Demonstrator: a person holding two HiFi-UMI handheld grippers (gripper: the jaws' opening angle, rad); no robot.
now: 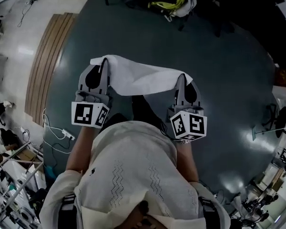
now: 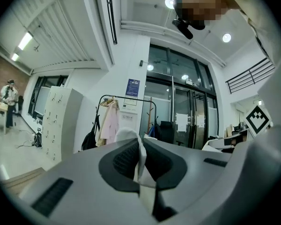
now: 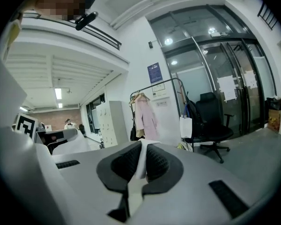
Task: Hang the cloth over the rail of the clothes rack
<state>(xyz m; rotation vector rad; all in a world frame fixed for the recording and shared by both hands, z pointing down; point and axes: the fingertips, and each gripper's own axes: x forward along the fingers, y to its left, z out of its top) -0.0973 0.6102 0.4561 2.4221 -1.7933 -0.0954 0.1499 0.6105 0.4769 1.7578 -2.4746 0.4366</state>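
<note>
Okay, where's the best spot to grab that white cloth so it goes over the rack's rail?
By its two ends along one edge, one per gripper, each coming in from the person's side. The cloth hangs spread between the left gripper and right gripper, both shut on it, so its span could likely drape across the rail.

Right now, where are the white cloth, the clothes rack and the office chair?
white cloth (image 1: 138,78), head view, middle of the sheet.
clothes rack (image 2: 116,96), left gripper view, top rail.
office chair (image 3: 209,105), right gripper view, backrest.
</note>
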